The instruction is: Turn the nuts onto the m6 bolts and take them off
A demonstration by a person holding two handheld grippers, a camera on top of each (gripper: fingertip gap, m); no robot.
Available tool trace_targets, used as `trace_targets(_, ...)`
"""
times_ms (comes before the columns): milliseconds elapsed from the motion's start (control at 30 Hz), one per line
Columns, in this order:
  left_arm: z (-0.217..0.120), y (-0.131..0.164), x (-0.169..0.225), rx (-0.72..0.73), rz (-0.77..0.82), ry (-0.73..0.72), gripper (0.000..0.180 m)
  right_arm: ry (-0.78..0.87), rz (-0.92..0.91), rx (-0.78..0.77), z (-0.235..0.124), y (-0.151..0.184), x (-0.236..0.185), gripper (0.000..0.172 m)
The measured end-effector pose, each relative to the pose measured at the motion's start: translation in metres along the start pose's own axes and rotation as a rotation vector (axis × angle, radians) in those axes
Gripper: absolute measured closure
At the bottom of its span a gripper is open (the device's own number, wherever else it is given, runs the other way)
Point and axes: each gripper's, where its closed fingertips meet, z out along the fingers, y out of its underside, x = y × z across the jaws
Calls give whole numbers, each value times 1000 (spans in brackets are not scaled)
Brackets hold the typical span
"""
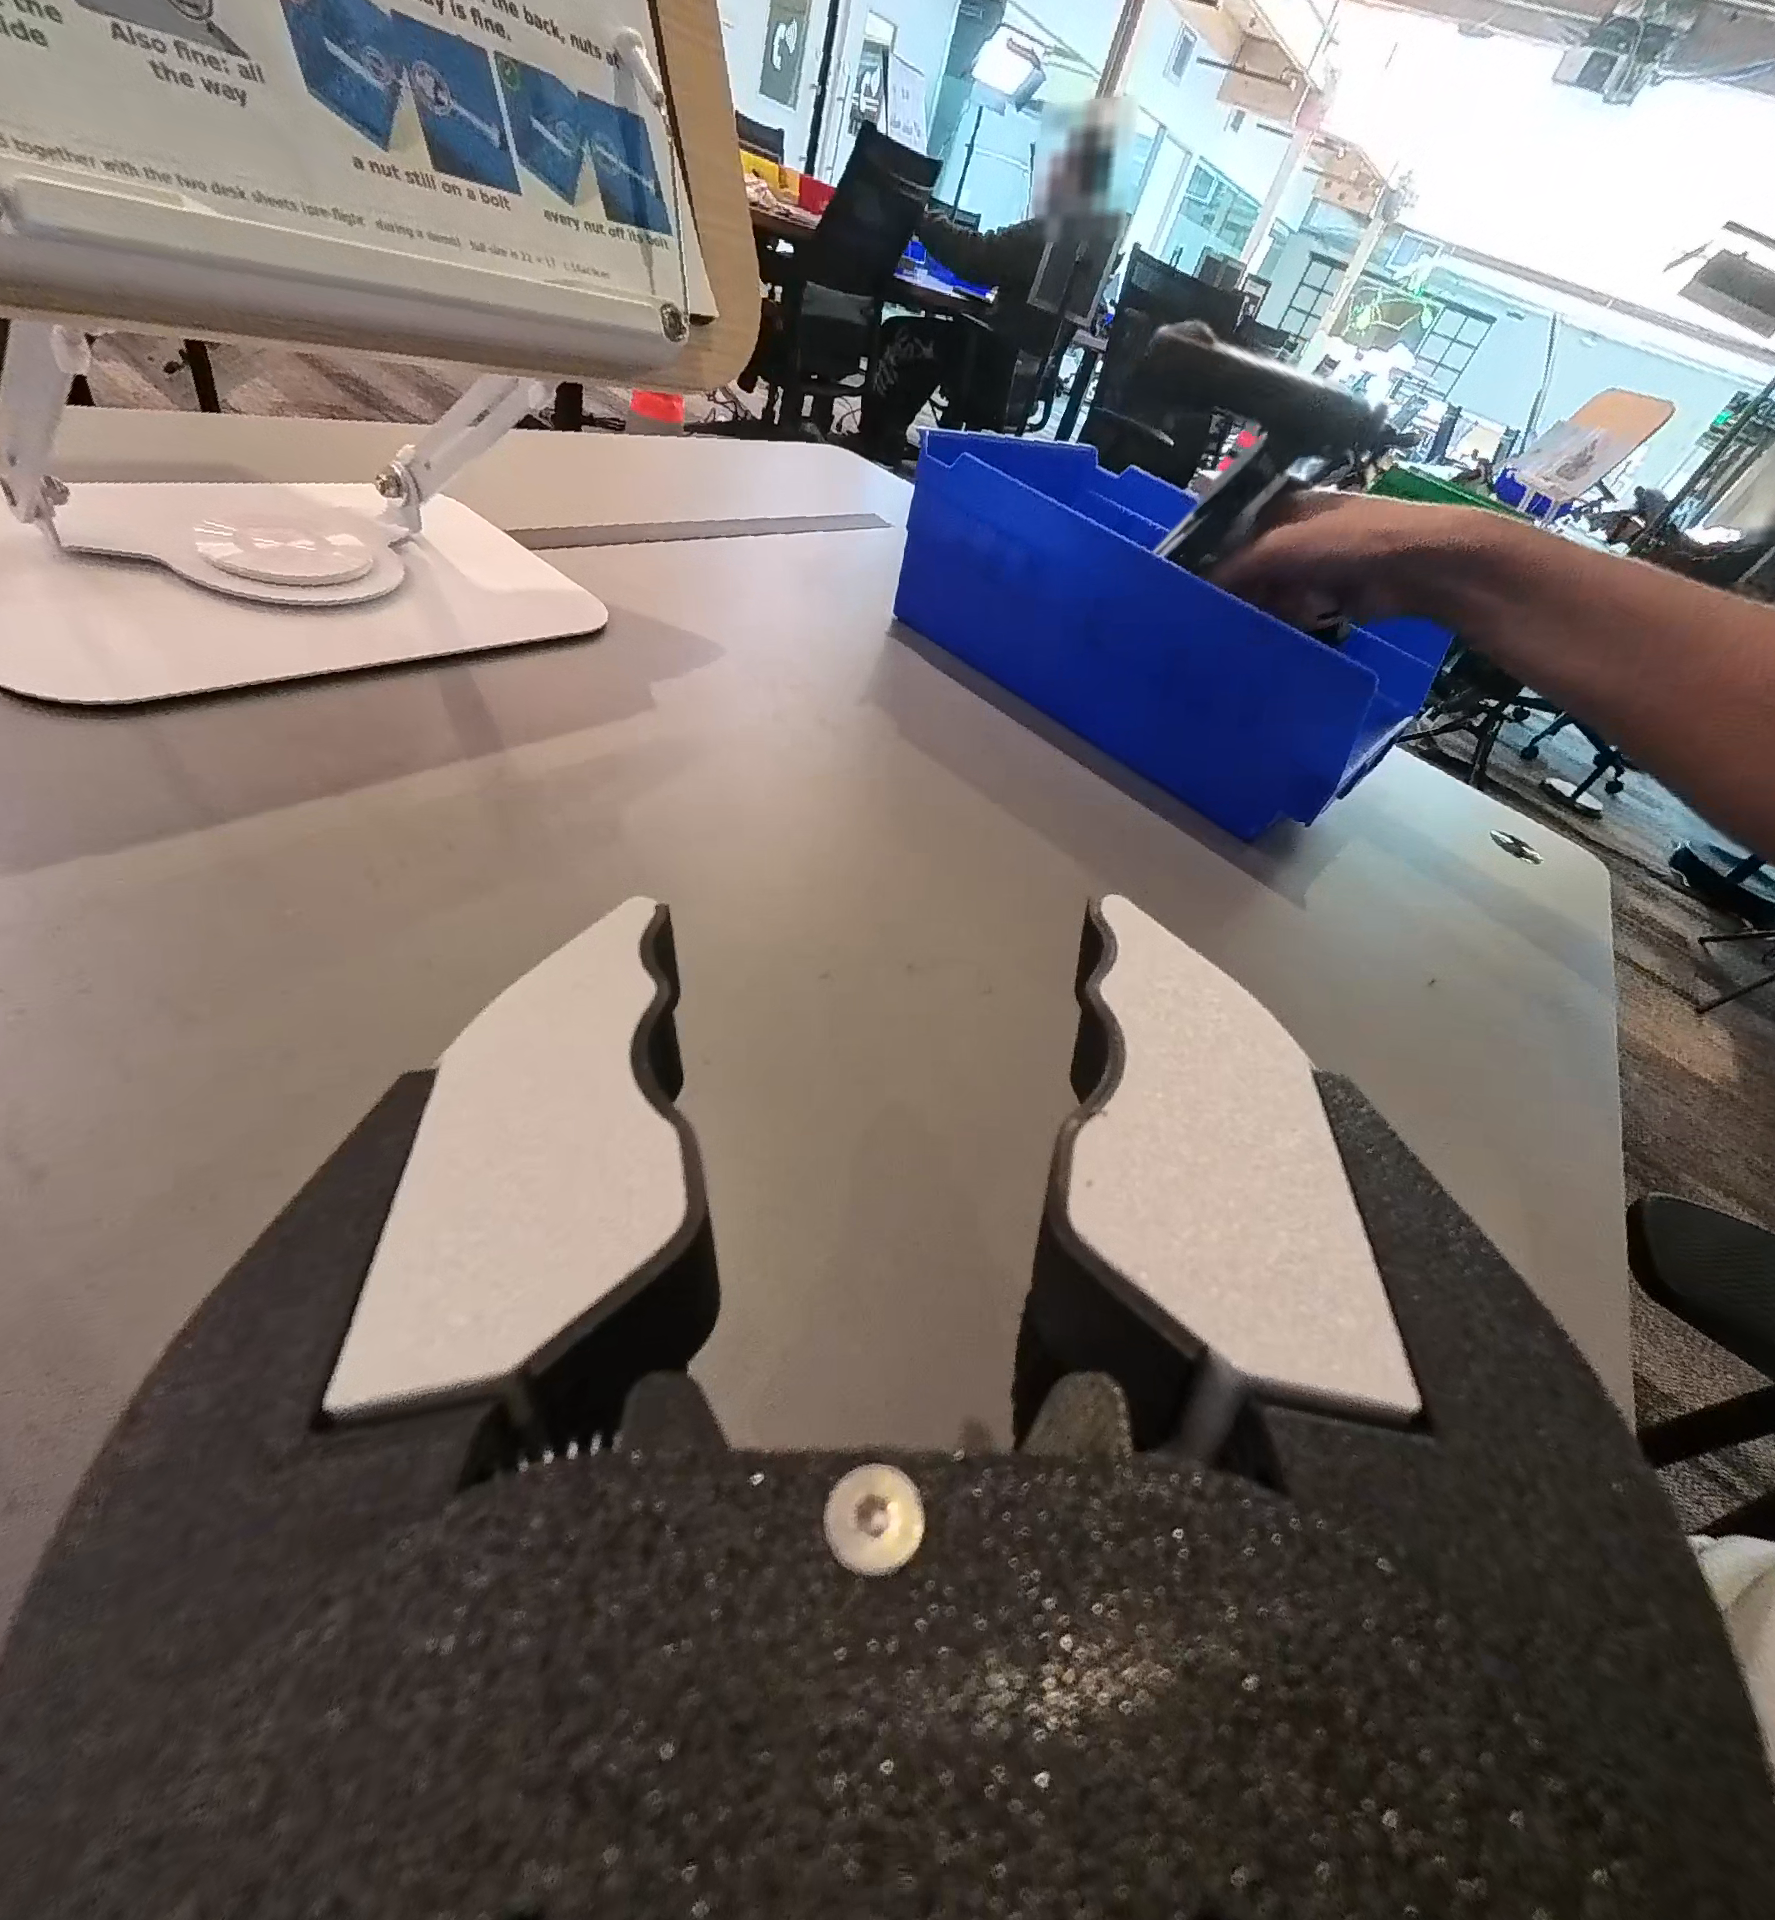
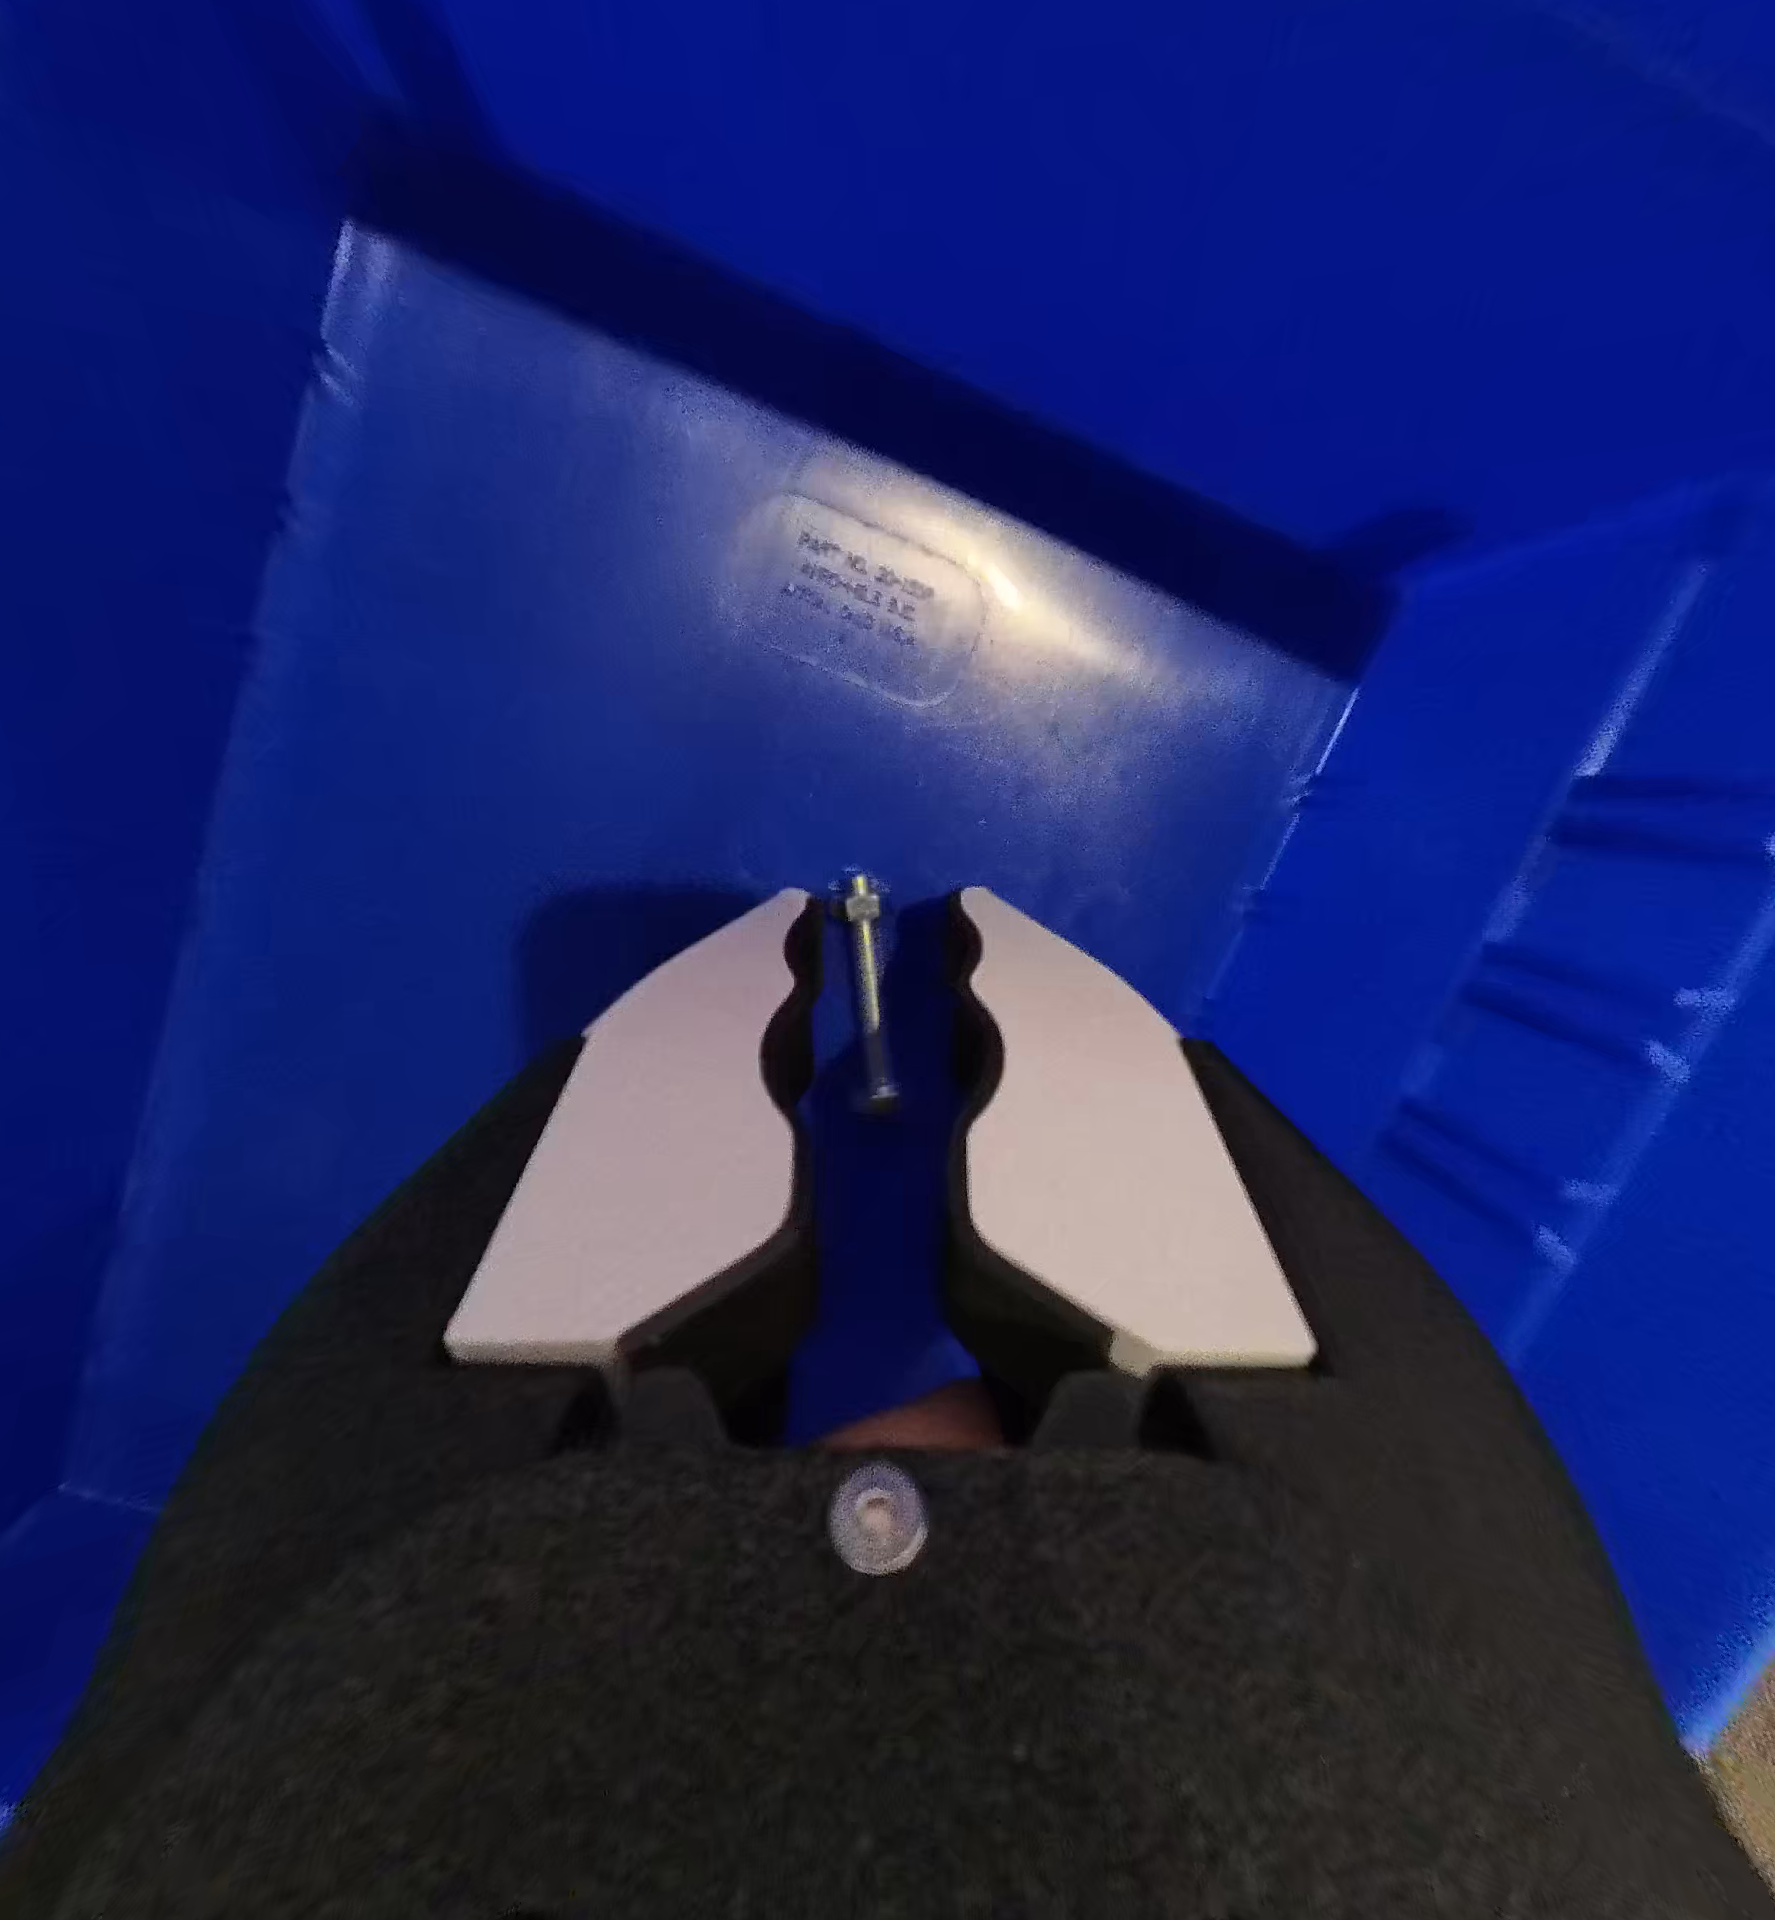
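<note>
- A white stand (image 1: 270, 603) carrying an instruction board (image 1: 322, 177) sits at the far left of the grey bench (image 1: 810, 790), well apart from the blue bin (image 1: 1132, 644).
- The left gripper (image 1: 878, 914) hovers over bare bench, fingers wide apart with nothing between them.
- The right gripper (image 2: 883, 899) reaches inside the bin.
- On the bin floor lies one bolt (image 2: 867, 987) with a nut (image 2: 855, 906) near its far end, between the right fingers (image 2: 696, 1091), which stand apart from it.

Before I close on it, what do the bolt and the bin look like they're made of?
Bolt: bright silvery metal, probably zinc-plated steel, judging by its shine, with a nut near its far end. Bin: glossy blue moulded plastic, going by the floor glare and the ribbed wall.
</note>
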Motion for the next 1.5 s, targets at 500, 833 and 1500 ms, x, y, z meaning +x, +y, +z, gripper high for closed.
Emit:
trace_targets(500,-3,0,-13,-1,78,-124,111,-411,-341,778,-147,6,-374,138)
trace_targets(833,3,12,-13,-72,109,-161,112,-204,-252,997,-98,-26,-350,138)
trace_targets(1500,-212,34,-197,-997,-27,-480,129,-228,-270,1083,-112,-21,-349,148)
